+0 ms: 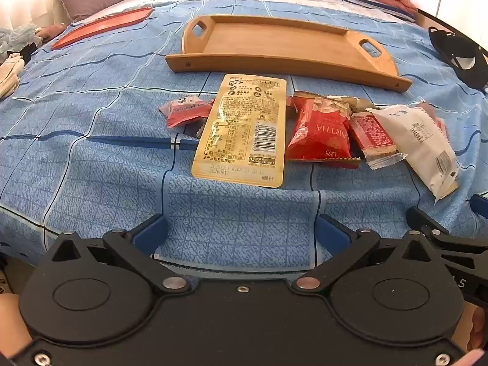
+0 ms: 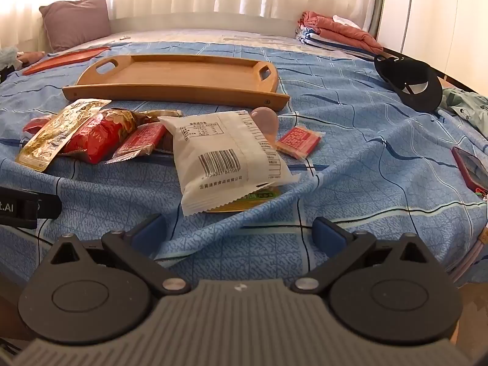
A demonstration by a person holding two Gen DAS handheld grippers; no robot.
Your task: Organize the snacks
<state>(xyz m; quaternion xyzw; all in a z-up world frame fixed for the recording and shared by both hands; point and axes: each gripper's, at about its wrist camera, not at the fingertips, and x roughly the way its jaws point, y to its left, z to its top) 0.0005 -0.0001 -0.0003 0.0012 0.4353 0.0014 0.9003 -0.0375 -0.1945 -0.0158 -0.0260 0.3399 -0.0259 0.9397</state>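
Observation:
Several snack packets lie on a blue checked bedspread in front of an empty wooden tray (image 1: 274, 42) (image 2: 183, 76). A yellow packet (image 1: 241, 131) (image 2: 58, 131) lies nearest my left gripper (image 1: 241, 235), which is open over bare bedspread short of it. Beside it sit a red bag (image 1: 320, 131) (image 2: 103, 134), a small red bar (image 1: 375, 134) (image 2: 140, 140) and a small pink-red packet (image 1: 183, 109). A white packet (image 1: 421, 143) (image 2: 228, 158) lies just ahead of my right gripper (image 2: 241, 235), open and empty. Another small red packet (image 2: 300, 140) rests to its right.
An orange tray (image 1: 100, 24) (image 2: 64, 58) lies at the back left by a purple pillow (image 2: 76, 21). Folded clothes (image 2: 335, 33) are stacked at the back right. A black cap (image 2: 411, 82) and a red phone (image 2: 471, 167) lie on the right.

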